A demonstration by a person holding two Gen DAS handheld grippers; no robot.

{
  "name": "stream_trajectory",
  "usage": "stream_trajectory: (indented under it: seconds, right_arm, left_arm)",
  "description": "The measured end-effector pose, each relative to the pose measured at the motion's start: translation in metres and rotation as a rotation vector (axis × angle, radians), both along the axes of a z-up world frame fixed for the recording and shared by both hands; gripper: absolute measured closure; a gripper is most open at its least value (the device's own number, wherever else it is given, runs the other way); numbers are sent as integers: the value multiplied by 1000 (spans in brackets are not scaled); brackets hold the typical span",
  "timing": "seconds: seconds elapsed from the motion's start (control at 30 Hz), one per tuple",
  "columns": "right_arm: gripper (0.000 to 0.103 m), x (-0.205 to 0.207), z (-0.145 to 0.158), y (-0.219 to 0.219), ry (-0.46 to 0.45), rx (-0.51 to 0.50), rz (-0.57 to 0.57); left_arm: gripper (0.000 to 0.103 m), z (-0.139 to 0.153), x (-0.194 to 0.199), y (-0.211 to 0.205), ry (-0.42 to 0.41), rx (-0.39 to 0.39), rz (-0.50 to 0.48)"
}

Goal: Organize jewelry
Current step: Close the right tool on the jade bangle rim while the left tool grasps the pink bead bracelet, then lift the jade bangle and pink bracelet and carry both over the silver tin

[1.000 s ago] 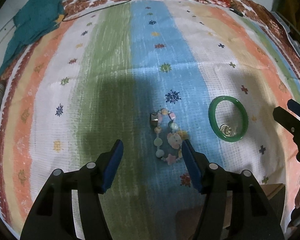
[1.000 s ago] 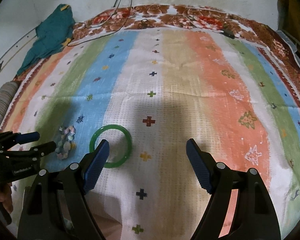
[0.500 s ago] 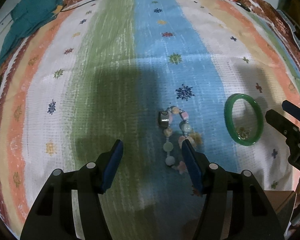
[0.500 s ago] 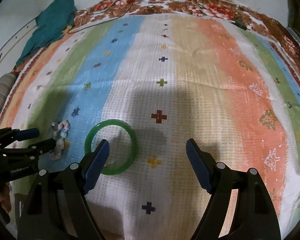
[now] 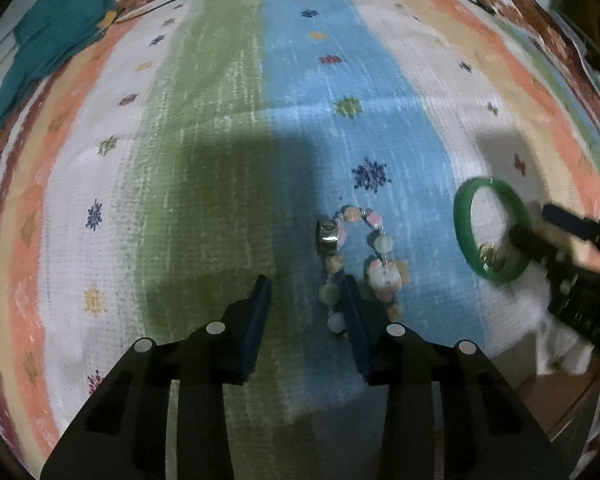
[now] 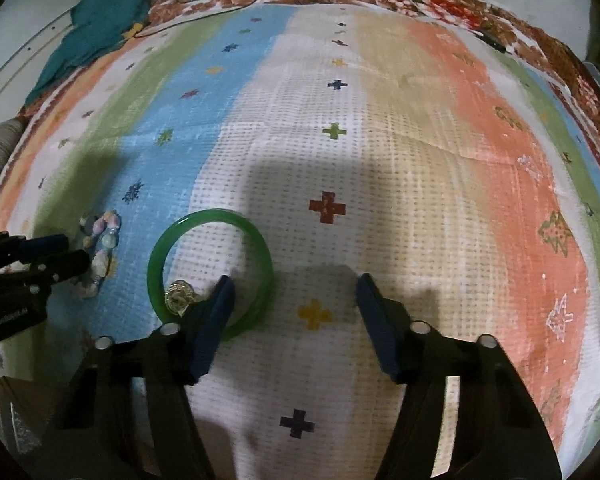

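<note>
A pastel bead bracelet (image 5: 356, 256) with a silver charm lies on the blue stripe of the cloth; it also shows at the left of the right wrist view (image 6: 100, 248). My left gripper (image 5: 304, 284) is open, low over the cloth, its right finger beside the bracelet's near end. A green bangle (image 5: 466, 236) lies to the right with small gold rings (image 5: 490, 254) inside it. In the right wrist view the bangle (image 6: 160, 256) and rings (image 6: 178, 298) lie just ahead of my open right gripper (image 6: 294, 284), whose left finger overlaps the bangle's near rim.
A striped, patterned cloth (image 6: 380, 160) covers the surface. A teal garment (image 6: 100, 32) and a thin cable (image 6: 228, 4) lie at the far left edge. A brown cardboard piece (image 5: 560, 404) sits near the cloth's front right edge.
Both grippers have moved forward and lower toward the jewelry. The left gripper's fingers have narrowed. The right gripper's left finger now overlaps the bangle's rim.
</note>
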State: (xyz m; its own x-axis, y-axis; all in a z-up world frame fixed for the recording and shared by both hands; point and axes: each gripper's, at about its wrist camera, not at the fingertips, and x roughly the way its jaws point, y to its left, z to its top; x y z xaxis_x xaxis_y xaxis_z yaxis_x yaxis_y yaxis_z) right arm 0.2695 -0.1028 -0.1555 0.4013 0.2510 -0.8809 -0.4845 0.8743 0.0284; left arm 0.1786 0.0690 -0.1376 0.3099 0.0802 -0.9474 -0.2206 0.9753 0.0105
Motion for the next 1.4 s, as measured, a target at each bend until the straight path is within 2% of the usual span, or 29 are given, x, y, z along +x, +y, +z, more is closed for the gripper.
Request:
stream_trajectory:
  seconds: [0.07,0.1,0.17,0.2,0.23,0.43,0.77,1.4]
  right_arm:
    - [55,1,0,-1,1,6,1]
    - [61,1,0,-2,0,9,3]
    - [76,2,1,-3,1,15,10]
    - [88,2,2,-3,2,20,13]
    - [94,1,2,-3,1,24,23]
    - [95,-3,6,-3,-16,24,34]
    - [95,-18,33,-5,-59,62,39]
    - [95,-43,52,-15,-88,88,37]
  left_arm:
    - [69,-1,0,-2,-1,14,-4]
    - [77,0,0,-2,-6,12,-4]
    - [86,0,0,-2,-8,3,-1]
    - [90,1,-1,-2,-8,-7,0]
    - [92,1,-1,-1,-7,-12,0]
    - [92,11,-4,-4,-20,-16,-6]
    - [92,52,-8,-19,-118,-11,-52]
    - [92,81,-21,-23,-186,6,-59]
